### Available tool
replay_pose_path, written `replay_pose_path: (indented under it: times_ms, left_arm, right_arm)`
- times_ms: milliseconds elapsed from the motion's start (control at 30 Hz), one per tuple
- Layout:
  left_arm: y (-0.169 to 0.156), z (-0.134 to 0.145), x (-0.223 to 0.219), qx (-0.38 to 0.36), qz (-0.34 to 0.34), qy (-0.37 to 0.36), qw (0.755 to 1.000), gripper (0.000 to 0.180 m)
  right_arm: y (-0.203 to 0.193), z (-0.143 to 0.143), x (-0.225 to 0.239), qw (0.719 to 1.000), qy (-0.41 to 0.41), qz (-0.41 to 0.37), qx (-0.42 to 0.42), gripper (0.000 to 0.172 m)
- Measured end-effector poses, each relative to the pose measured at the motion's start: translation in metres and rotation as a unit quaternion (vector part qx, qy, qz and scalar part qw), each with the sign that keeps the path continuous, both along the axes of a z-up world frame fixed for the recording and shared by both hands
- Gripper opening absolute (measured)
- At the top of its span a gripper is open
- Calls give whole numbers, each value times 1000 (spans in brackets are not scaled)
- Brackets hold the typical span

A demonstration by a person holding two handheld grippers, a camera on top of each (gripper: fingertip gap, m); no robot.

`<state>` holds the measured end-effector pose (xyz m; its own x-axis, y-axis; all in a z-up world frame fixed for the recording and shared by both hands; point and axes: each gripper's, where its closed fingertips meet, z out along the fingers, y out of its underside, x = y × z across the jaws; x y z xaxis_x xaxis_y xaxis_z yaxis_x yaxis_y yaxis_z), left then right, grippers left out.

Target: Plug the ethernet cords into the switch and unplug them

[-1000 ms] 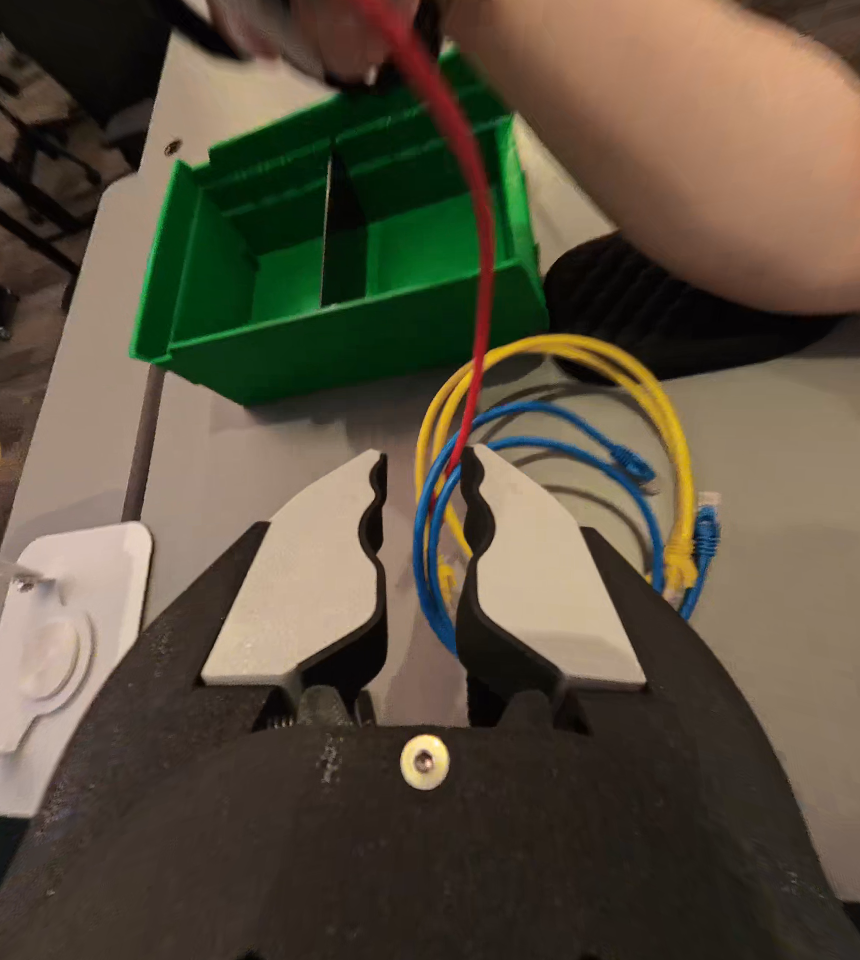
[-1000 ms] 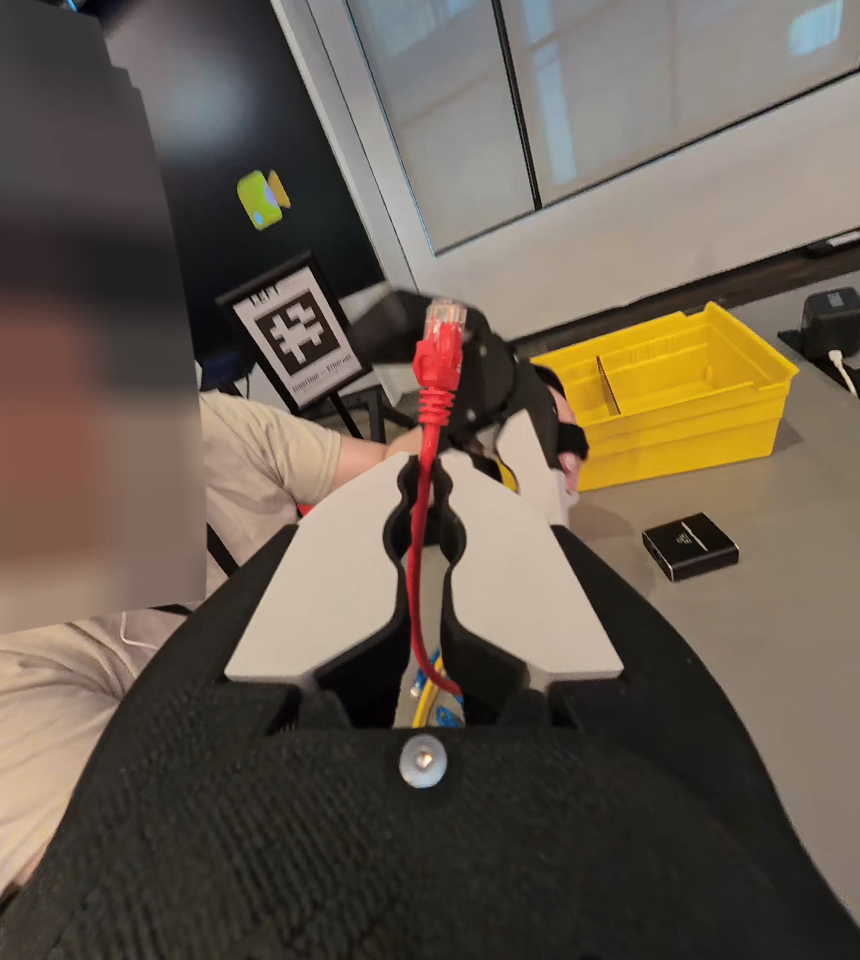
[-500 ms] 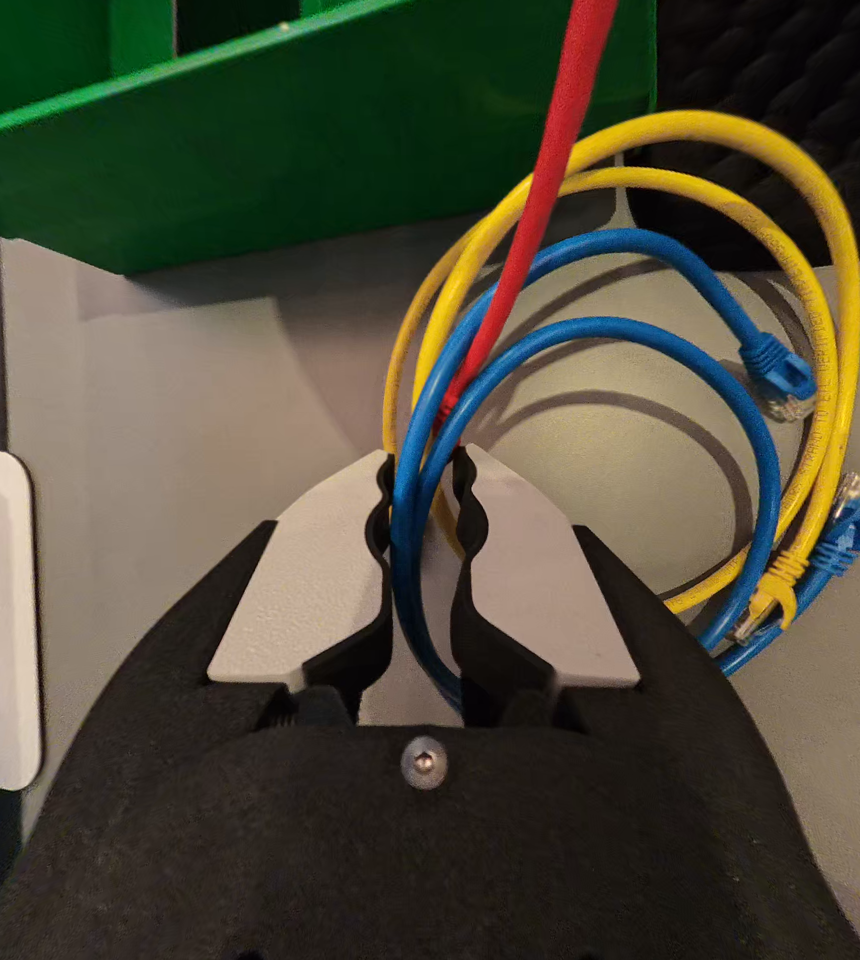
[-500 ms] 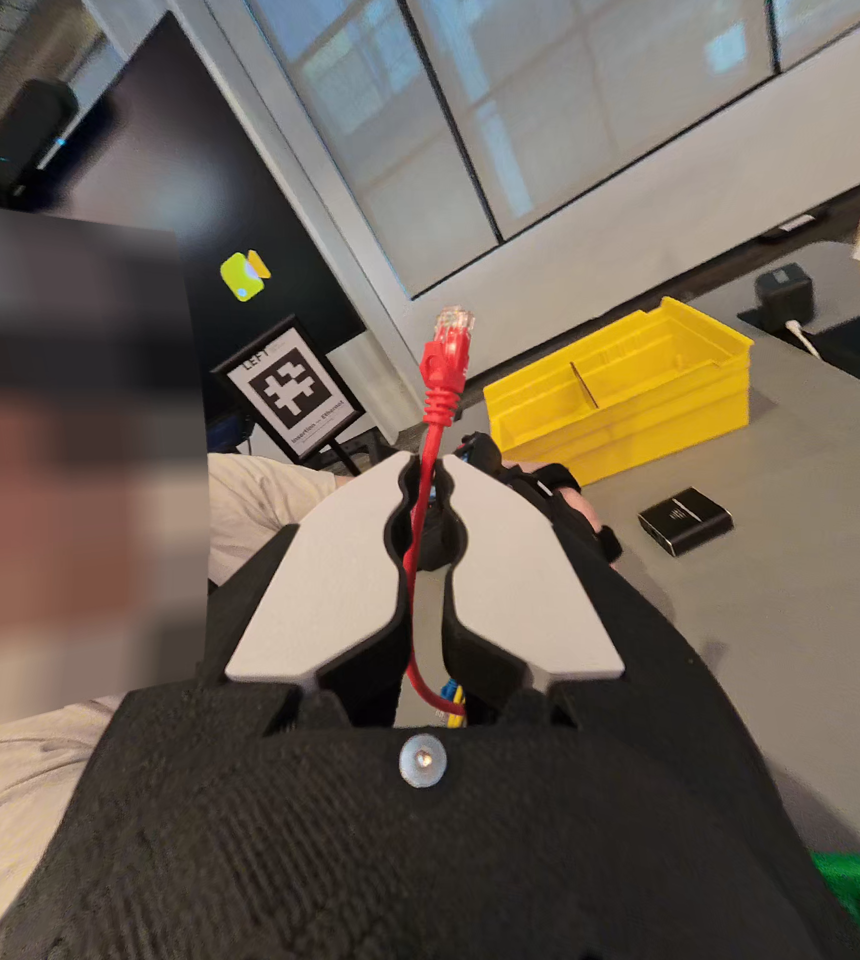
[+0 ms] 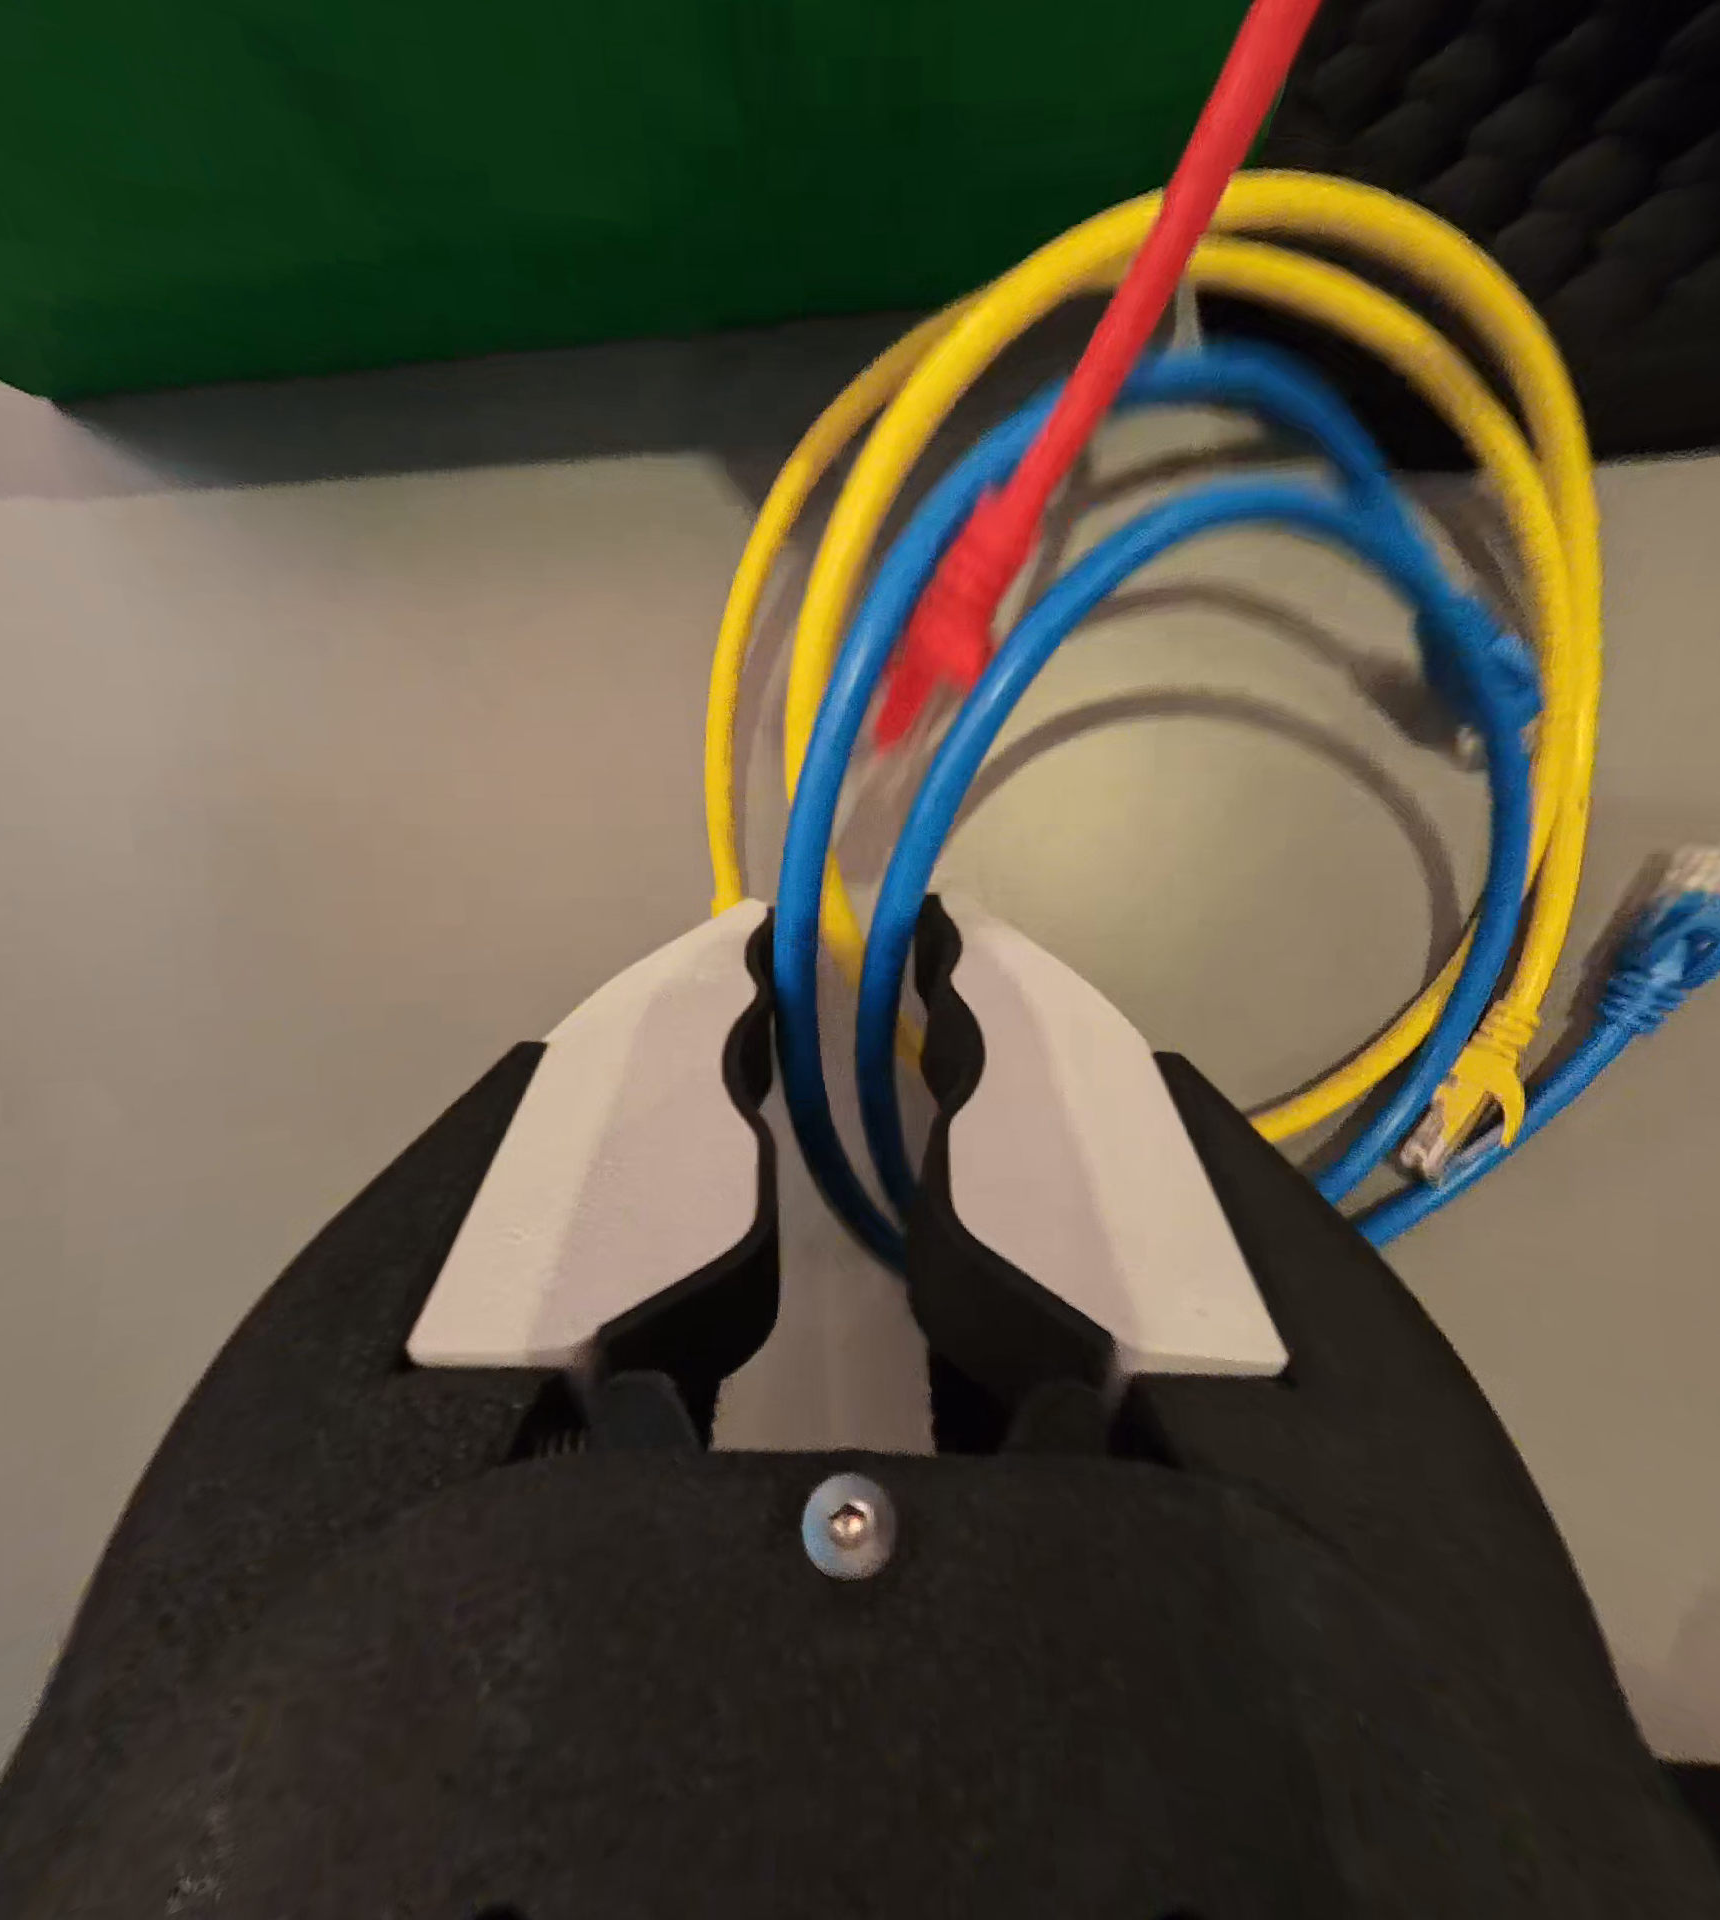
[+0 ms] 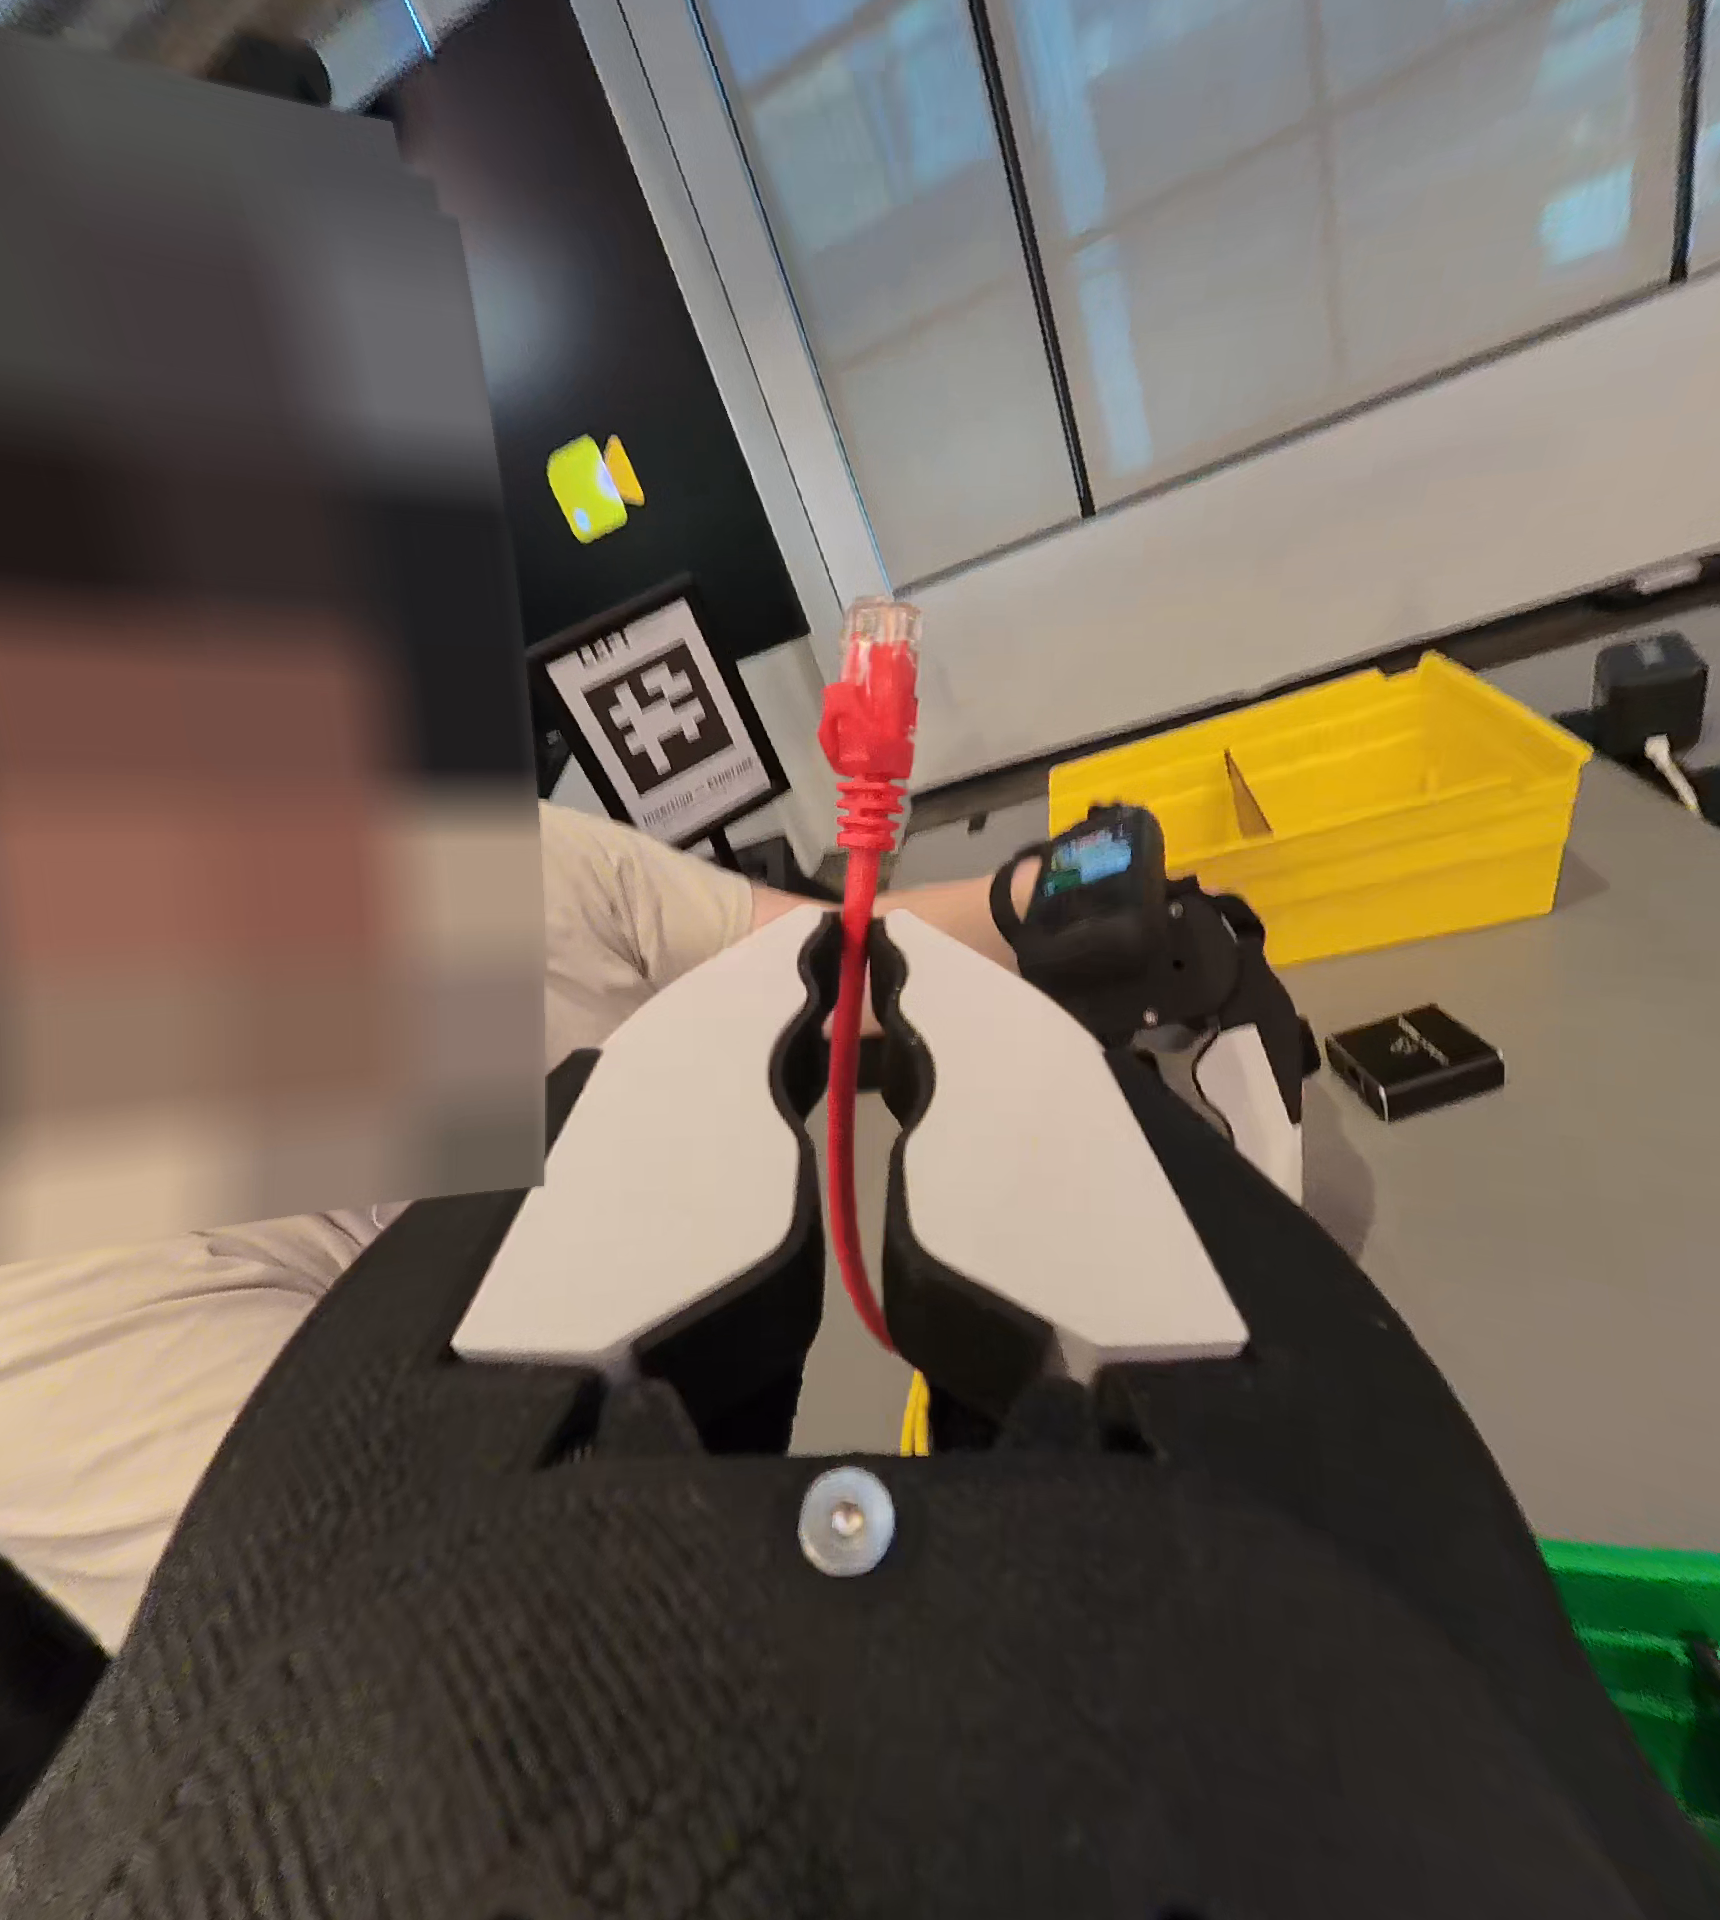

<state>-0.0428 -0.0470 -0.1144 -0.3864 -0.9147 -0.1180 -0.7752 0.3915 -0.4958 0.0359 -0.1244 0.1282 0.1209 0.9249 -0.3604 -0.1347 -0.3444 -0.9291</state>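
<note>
Ethernet cords: coiled blue round cable [image 5: 939, 831] and yellow cable [image 5: 1521, 436] lay on grey table [image 5: 316, 831]; left gripper [image 5: 845, 914] stood partly open, blue loops between its fingers, grip uncertain. Right gripper [image 6: 861, 925] pinched thin red cord [image 6: 848, 1091], plug [image 6: 871, 707] raised upward.

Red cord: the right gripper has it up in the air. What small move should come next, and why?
Probably keep raising the right gripper, shut on the red cord. Its lower plug hangs inside the loops of the blue cord and yellow cord, so it must come clear before heading to the switch. The left gripper straddles the blue loops.
</note>
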Motion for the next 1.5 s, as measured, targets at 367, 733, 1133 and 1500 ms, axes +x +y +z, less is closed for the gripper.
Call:
replay_pose_path:
  times_ms: [367, 733, 1133, 1500]
  left_arm:
    - [8, 0, 4, 20, 11, -12, 1000, 19]
    - [14, 30, 7, 30, 25, -67, 997, 21]
    - [14, 141, -4, 21, 55, -262, 963, 28]
    - [-12, 184, -19, 80, -1, -354, 932, 38]
  right_arm:
    - [9, 5, 6, 999, 8, -44, -4, 5]
    - [14, -11, 1, 999, -15, -27, -27, 5]
    - [30, -39, -32, 994, -91, 7, -67, 5]
    - [45, -78, -93, 967, -233, 40, -97, 6]
